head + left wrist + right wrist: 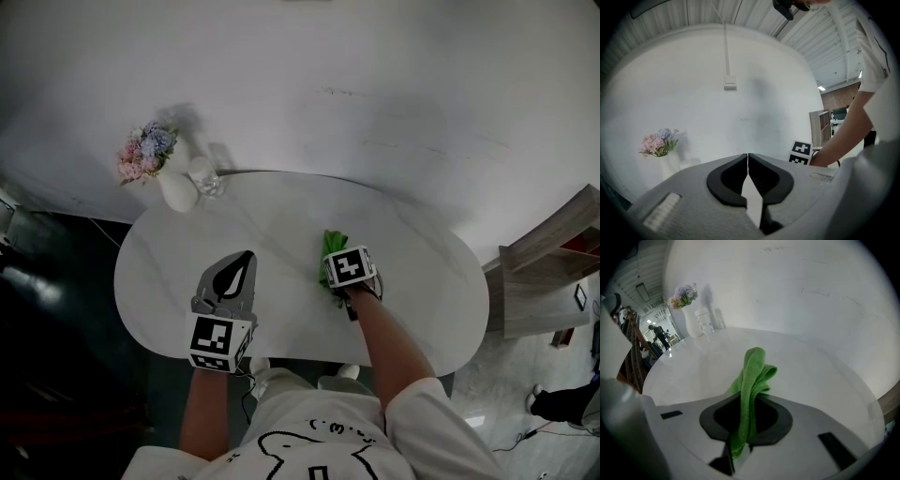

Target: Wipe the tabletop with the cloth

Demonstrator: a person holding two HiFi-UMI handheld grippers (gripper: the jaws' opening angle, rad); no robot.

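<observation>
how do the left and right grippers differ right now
The right gripper is shut on the green cloth; the left gripper is shut with nothing between its jaws. The right gripper sits nearer the middle of the tabletop, the left gripper nearer its front edge. Both are held over the tabletop.

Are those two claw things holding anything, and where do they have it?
The right gripper pinches the green cloth at a bunched fold; the left gripper is shut, empty.

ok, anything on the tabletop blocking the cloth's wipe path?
Mostly nothing. The right gripper holds the cloth over bare tabletop. A vase and a glass stand at the far-left edge.
</observation>
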